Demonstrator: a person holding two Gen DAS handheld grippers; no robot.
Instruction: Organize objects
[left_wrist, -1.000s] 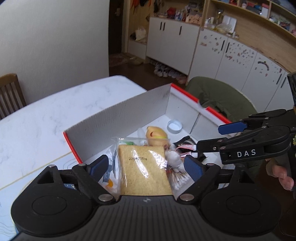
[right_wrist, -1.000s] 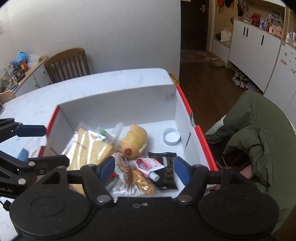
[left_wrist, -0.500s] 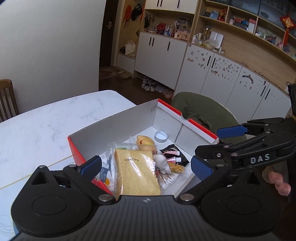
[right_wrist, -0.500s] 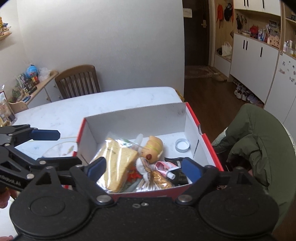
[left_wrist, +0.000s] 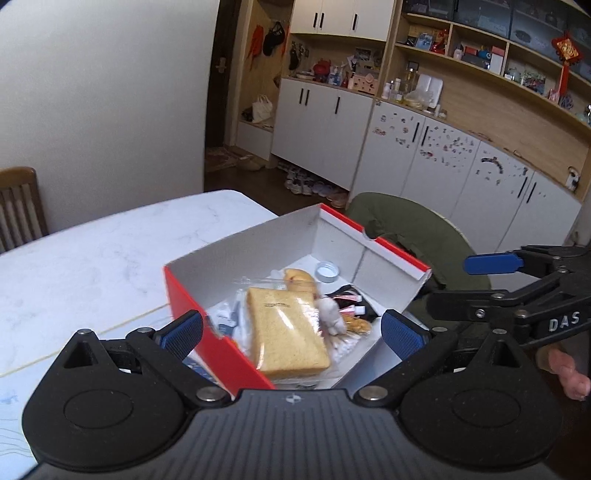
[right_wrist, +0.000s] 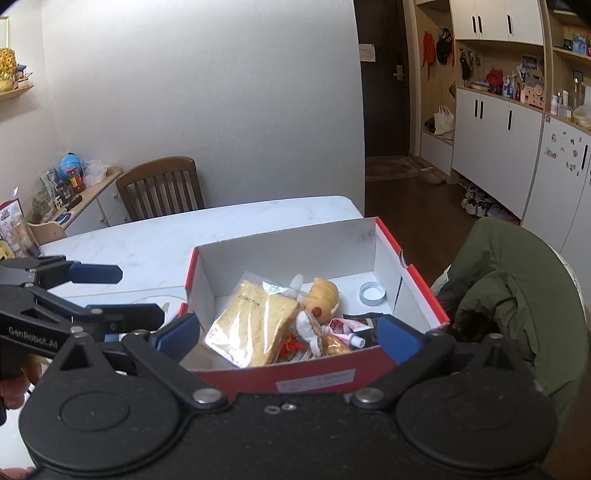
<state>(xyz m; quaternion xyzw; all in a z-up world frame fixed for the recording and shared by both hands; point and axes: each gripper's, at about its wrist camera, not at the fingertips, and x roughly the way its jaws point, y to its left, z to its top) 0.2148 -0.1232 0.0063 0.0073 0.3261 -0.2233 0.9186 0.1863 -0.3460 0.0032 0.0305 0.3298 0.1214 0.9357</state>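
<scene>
Red cardboard box (right_wrist: 317, 380) sits open on the white marble desk (left_wrist: 92, 258) at its edge. Inside lie bagged sliced bread (right_wrist: 255, 325), a hot-dog toy (right_wrist: 323, 295), a white bottle cap (right_wrist: 372, 293) and small packets. Left gripper (left_wrist: 291, 334) and right gripper (right_wrist: 288, 334) both hover spread wide above the box, grasping nothing.

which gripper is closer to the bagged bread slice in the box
Left. The left gripper hovers just above the bagged bread slice; the right gripper sits back over the box's near wall.
</scene>
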